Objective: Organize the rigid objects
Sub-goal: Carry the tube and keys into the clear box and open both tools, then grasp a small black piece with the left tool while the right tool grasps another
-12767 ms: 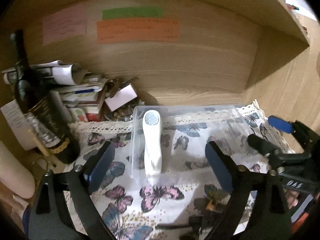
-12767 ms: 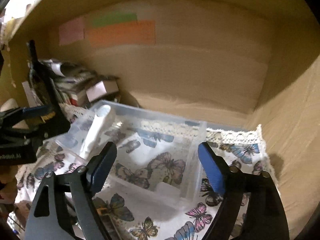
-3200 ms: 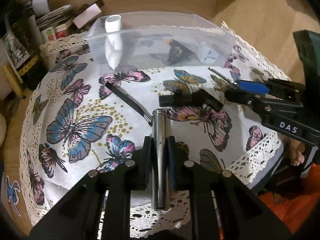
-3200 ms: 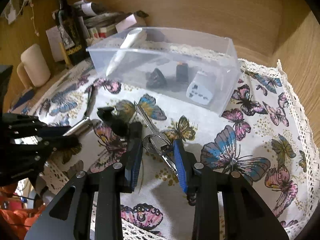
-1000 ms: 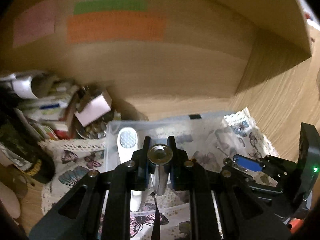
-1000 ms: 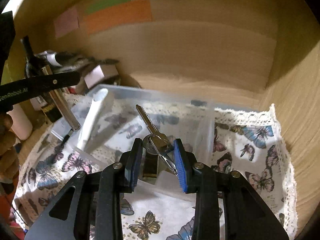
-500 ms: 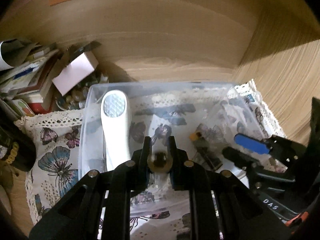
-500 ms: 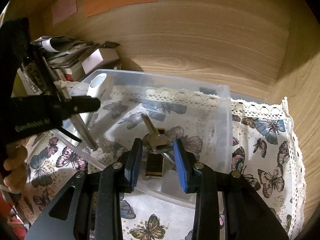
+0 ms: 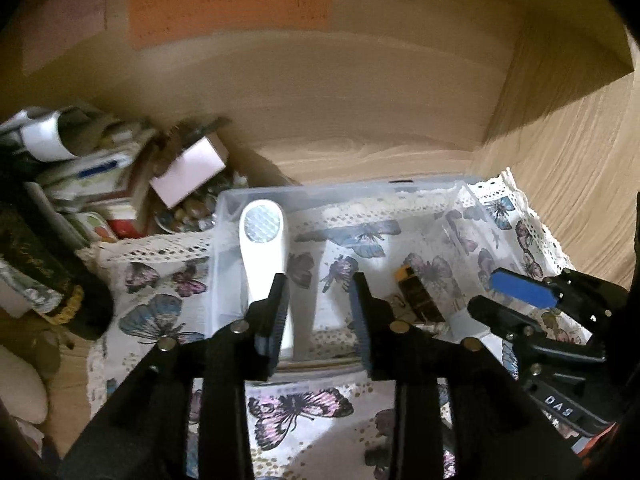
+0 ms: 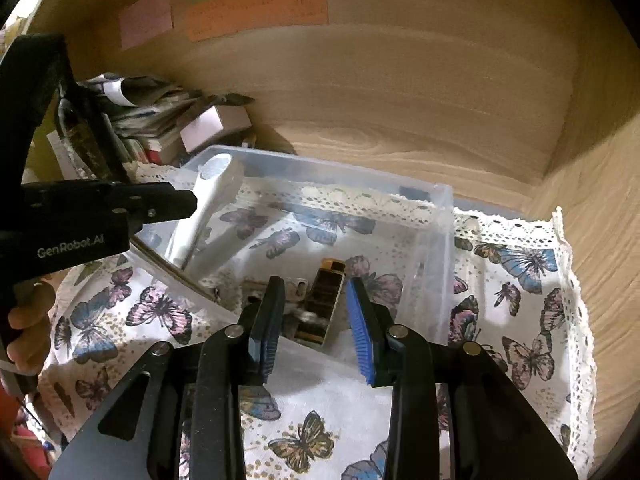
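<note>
A clear plastic bin (image 9: 224, 240) (image 10: 440, 216) stands on the butterfly tablecloth. In it lie a white handheld device (image 9: 264, 256) (image 10: 204, 204), a dark lighter-like block (image 9: 418, 294) (image 10: 326, 292), a metal rod along the near wall (image 10: 172, 266) and keys (image 10: 296, 284). My left gripper (image 9: 320, 292) is open and empty over the bin's near left part. My right gripper (image 10: 314, 300) is open and empty over the bin's near wall, above the block and keys; it also shows in the left wrist view (image 9: 500, 296).
A dark bottle (image 10: 80, 136) and a pile of books, papers and a small pink box (image 9: 188, 170) crowd the back left corner. Wooden walls close in behind and at the right (image 10: 600, 200). A small dark object (image 9: 376, 458) lies on the cloth in front of the bin.
Both grippers have opened. The metal rod left the left gripper and the keys left the right gripper; both now lie in the bin.
</note>
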`<move>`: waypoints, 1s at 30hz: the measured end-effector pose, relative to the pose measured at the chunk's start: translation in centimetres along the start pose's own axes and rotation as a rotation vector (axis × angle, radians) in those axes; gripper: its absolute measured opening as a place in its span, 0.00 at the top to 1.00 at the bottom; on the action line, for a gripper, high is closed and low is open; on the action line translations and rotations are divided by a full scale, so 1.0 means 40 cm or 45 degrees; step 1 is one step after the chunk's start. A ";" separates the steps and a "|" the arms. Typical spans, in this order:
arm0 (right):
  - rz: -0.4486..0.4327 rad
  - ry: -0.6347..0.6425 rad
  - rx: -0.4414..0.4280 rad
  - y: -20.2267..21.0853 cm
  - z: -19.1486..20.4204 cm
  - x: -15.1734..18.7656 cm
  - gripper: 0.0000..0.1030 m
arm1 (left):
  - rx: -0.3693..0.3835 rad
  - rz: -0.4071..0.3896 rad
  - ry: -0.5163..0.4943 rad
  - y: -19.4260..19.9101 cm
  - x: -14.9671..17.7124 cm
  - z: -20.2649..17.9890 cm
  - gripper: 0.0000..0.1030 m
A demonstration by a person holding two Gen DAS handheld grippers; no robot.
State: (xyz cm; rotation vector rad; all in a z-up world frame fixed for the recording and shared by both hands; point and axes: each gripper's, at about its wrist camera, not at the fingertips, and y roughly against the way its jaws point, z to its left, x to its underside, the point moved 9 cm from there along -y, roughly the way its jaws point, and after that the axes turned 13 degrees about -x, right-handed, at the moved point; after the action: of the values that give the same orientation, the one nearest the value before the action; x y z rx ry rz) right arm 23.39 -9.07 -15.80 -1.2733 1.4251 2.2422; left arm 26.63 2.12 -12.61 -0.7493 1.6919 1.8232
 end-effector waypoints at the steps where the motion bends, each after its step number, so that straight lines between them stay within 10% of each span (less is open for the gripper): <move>1: -0.009 0.004 0.002 0.008 0.003 -0.001 0.71 | -0.007 -0.017 0.002 0.014 -0.002 0.005 0.62; 12: -0.126 0.031 0.025 0.113 0.041 -0.006 0.43 | -0.118 -0.171 0.029 0.163 0.022 0.055 0.12; 17: -0.151 0.045 0.035 0.148 0.061 0.017 0.27 | -0.125 -0.173 0.008 0.197 0.073 0.056 0.07; 30: 0.005 0.050 -0.015 0.113 0.106 0.179 0.27 | -0.029 0.085 0.012 0.127 0.290 0.049 0.06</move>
State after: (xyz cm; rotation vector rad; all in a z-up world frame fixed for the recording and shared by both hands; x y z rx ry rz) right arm 14.11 -9.89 -17.52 -1.3260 1.4310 2.2431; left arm 14.80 3.89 -17.20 -0.7196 1.7240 1.8898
